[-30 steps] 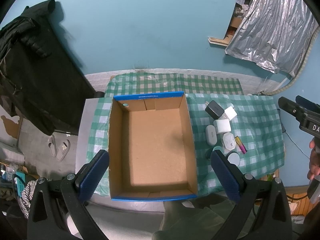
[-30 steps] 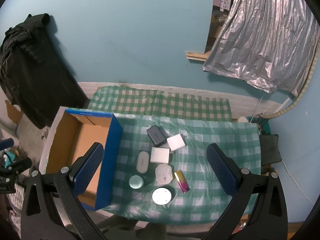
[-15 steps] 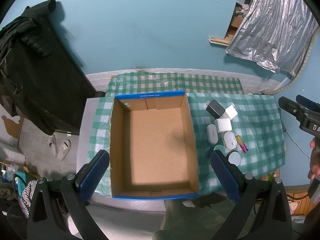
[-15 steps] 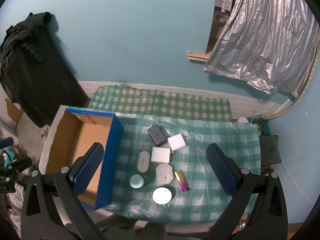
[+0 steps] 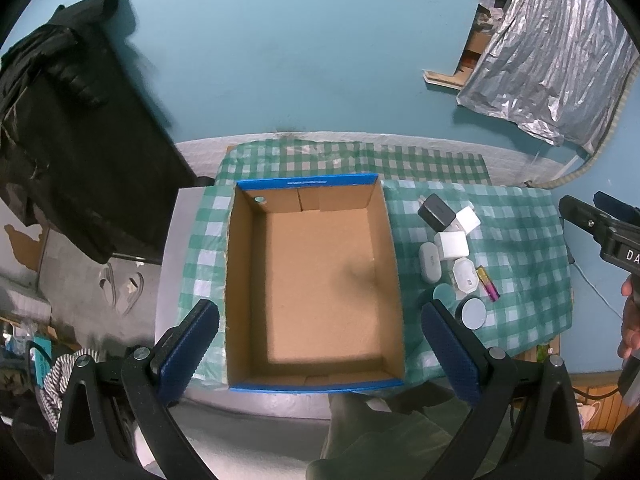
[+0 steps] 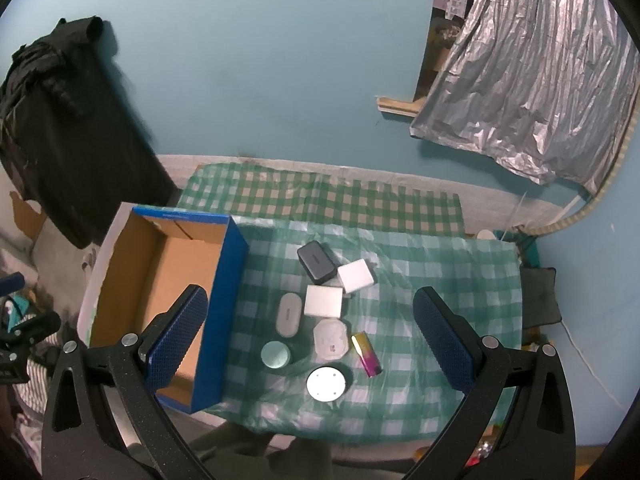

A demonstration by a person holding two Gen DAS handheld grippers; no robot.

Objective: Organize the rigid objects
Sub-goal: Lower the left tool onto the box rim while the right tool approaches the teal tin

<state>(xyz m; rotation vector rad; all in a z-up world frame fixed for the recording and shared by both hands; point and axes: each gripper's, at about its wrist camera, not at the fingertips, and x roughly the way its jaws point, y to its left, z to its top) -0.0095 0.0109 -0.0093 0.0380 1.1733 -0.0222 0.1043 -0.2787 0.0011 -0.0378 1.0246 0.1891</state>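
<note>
White letters "DA" on the black body of the right gripper [image 5: 624, 254], at the frame's right edge in left wrist view; rest of the word cut off. Faint white print on the blue far rim of the cardboard box [image 5: 308, 181], too small to read. Small mark on the grey oval case [image 6: 289, 314], illegible. No other text.

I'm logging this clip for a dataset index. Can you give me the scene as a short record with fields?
container: cardboard box, open, nothing inside
items: seven small objects beside the box, including black charger, round tin, pink-yellow stick
surface: green checked tablecloth
left gripper: open, holds nothing
right gripper: open, holds nothing
</note>
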